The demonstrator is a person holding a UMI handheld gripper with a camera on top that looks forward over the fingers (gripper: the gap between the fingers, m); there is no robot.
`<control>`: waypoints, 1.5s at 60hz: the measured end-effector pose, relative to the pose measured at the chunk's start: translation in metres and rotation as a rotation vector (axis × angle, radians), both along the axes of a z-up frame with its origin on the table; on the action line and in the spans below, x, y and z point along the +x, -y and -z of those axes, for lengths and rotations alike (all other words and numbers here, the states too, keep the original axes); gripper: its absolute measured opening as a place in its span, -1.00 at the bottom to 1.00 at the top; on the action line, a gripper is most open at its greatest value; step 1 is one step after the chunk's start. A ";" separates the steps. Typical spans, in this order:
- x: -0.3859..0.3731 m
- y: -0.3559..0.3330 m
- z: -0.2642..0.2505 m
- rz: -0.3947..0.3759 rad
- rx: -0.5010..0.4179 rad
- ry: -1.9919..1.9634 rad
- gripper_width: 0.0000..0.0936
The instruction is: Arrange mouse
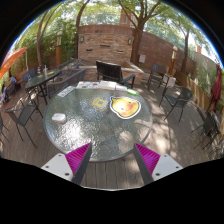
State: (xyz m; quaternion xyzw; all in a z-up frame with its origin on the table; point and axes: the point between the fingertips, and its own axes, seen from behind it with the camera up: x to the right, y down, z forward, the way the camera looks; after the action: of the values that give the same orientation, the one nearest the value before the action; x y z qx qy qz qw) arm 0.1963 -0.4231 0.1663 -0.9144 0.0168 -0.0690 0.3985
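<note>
I see the mouse [127, 105] lying on a yellow mat [124, 108] on the round glass tabletop [100, 125], well beyond the jaws. The gripper [113, 158] hangs above the deck [110, 175], level, facing the tabletop; jaws spread wide, holding nothing, pink pads [79, 156] inward

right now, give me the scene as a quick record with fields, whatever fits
setting: outdoor patio with wooden decking, brick wall and trees behind
table: round glass table just ahead of the fingers
on table: yellow mat with a dark object on it, too small to identify; white items beside it; a small white object nearer the edge
seating: dark chairs around the table
gripper: gripper open, nothing between the fingers, short of the table
mouse: cannot confirm which item it is
</note>
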 end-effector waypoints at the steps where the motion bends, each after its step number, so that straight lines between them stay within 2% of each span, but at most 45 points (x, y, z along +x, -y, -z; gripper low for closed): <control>1: -0.005 0.001 0.006 -0.009 -0.011 -0.004 0.83; 12: -0.100 -0.014 0.078 -0.138 -0.081 -0.066 0.83; 27: -0.213 -0.131 0.142 -0.238 -0.044 -0.086 0.86; 36: -0.246 -0.198 0.167 -0.252 -0.035 -0.063 0.86; 46: -0.266 -0.235 0.182 -0.268 -0.043 -0.058 0.79; 63: -0.253 -0.290 0.184 -0.217 -0.034 -0.044 0.80; 69: -0.257 -0.300 0.185 -0.224 -0.050 -0.077 0.59; 75: -0.261 -0.300 0.187 -0.213 -0.063 -0.105 0.10; 90: -0.258 -0.300 0.178 -0.184 -0.067 -0.094 -0.21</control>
State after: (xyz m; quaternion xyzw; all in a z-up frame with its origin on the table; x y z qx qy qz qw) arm -0.0617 -0.1231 -0.0113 -0.9271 -0.0509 0.0103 0.3713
